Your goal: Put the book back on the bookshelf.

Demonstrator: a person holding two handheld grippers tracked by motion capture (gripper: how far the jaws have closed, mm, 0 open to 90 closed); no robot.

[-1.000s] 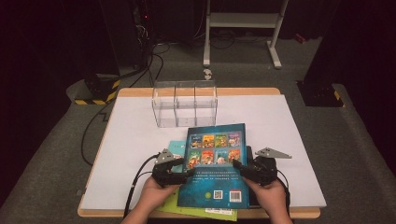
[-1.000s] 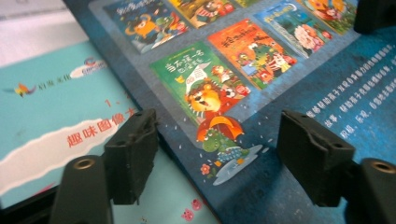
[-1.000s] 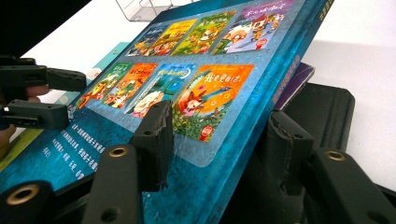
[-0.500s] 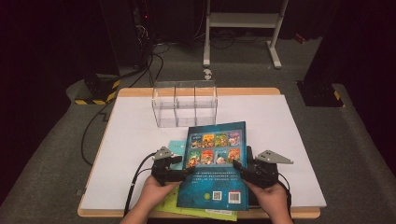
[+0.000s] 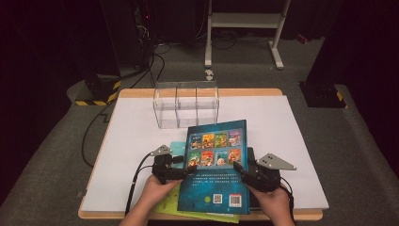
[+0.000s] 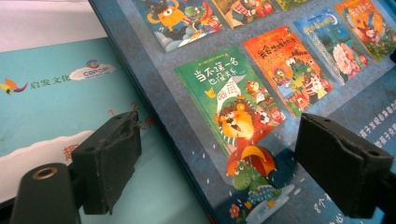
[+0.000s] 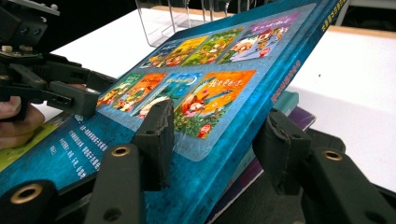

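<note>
The white, flat counter [image 5: 131, 141] spans the frame's middle, with a clear plastic three-bay box [image 5: 187, 104] at upper centre. The glossy blue book [image 5: 215, 165] lies lower centre, its right edge lifted. The right hand-held gripper [image 5: 241, 170] straddles that edge, half open, one jaw over the cover and one under. The left hand-held gripper [image 5: 187, 168] has just been opening; its jaws stand apart over the book's left edge, gripping nothing. A teal book [image 6: 56, 93] lies underneath.

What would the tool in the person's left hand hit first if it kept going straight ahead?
Probably the dark blue picture book: the left tool points at its cover, one finger over a teal book beside it. Depth is uncertain.
</note>
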